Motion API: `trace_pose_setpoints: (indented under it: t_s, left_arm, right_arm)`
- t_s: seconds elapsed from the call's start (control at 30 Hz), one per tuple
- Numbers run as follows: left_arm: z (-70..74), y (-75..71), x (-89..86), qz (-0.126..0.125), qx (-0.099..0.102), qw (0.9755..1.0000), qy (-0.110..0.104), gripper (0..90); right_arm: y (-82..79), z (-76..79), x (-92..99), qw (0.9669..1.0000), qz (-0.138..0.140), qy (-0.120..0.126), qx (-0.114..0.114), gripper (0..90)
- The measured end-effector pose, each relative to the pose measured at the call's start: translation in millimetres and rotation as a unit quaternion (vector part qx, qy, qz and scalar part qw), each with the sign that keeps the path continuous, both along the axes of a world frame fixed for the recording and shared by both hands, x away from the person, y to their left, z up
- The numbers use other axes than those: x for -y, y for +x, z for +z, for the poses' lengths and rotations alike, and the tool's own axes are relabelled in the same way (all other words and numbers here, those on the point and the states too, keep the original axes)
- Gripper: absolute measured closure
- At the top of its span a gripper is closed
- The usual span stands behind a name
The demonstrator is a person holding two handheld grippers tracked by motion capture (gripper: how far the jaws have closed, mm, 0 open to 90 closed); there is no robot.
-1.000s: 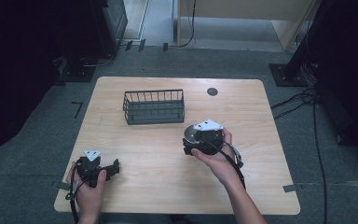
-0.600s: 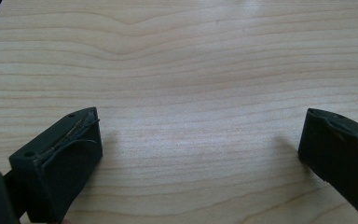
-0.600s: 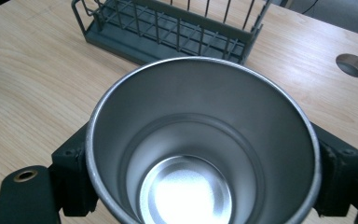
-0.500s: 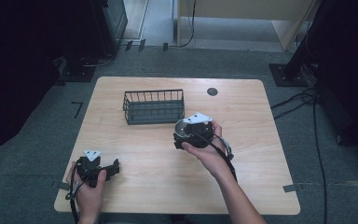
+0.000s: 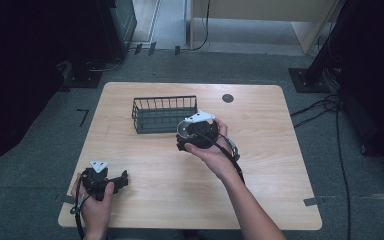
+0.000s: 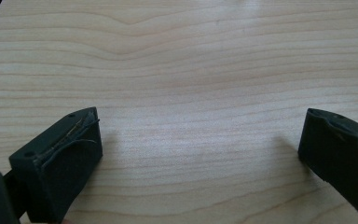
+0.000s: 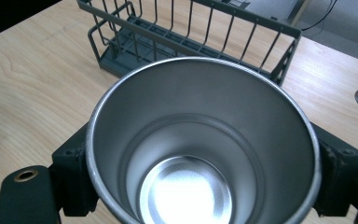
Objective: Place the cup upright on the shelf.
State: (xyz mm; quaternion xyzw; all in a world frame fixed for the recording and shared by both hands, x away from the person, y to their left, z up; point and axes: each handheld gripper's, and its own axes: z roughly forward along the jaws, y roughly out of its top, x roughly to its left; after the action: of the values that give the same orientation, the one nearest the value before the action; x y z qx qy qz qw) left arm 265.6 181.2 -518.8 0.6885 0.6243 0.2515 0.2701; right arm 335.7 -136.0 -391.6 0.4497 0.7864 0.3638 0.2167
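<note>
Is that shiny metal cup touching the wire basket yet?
Apart. In the right gripper view the metal cup, clamped in the right gripper, has bare tabletop showing between its rim and the wire basket.

cup: shiny steel cup (image 7: 200, 154), mouth facing the camera, clamped between the right gripper (image 7: 200, 186) jaws
basket: dark wire basket (image 7: 191, 37) just behind the cup
worktop: light wood worktop (image 7: 32, 79) underneath

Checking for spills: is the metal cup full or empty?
Empty: the shiny round steel cup shows a bare, gleaming bottom in the right gripper view.
</note>
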Motion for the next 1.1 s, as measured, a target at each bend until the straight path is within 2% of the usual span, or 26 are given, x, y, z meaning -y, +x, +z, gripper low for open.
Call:
trace_pose_setpoints:
  t_s: [0.43, 1.1]
  left_arm:
    - [0.0, 0.0, 0.0, 0.0, 0.0, 1.0, 0.0, 0.0]
    - [0.0, 0.0, -0.1, 0.0, 0.0, 1.0, 0.001, 0.0]
  right_arm:
    - [28.4, 9.6, -18.1, 1.0, 0.003, -0.006, 0.0, 15.5]
    - [73.6, 24.7, -31.4, 0.9998, -0.012, -0.015, 0.002, 15.5]
